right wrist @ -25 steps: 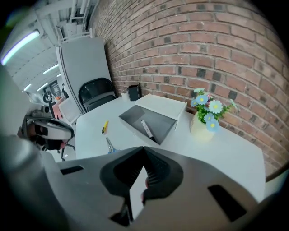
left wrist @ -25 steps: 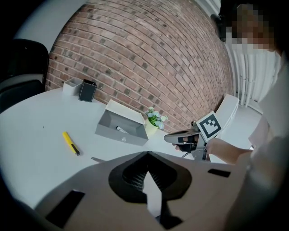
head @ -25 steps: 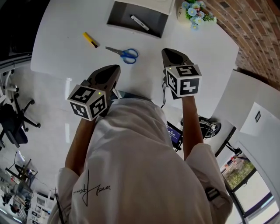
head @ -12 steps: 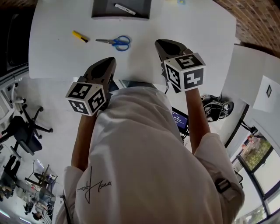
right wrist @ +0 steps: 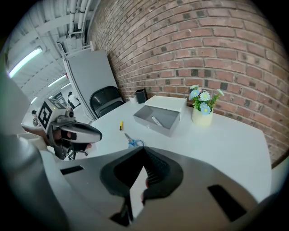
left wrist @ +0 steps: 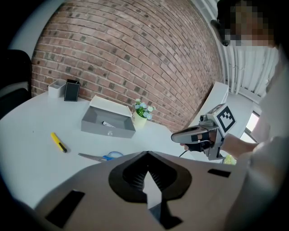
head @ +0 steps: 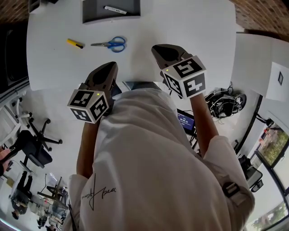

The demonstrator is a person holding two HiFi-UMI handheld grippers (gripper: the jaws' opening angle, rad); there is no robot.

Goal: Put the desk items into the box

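Observation:
An open grey box (head: 110,11) stands at the far side of the white table (head: 189,27) with a white marker (head: 115,9) lying inside it. Blue-handled scissors (head: 108,44) and a yellow cutter (head: 75,43) lie on the table in front of the box. My left gripper (head: 110,66) hovers over the table's near edge, shut and empty. My right gripper (head: 156,47) is held beside it, further right, also shut with nothing in it. In the left gripper view the box (left wrist: 108,122), scissors (left wrist: 101,156) and cutter (left wrist: 58,142) lie ahead of the jaws.
A pot of flowers (left wrist: 141,115) stands right of the box by the brick wall. A black holder (left wrist: 71,90) and a small white container (left wrist: 56,88) sit at the table's far left. Office chairs (head: 31,144) stand on the floor to the left.
The head view has tilted, so the box, scissors and cutter sit higher and further left in the picture. Both grippers stay near the table's front edge, still shut.

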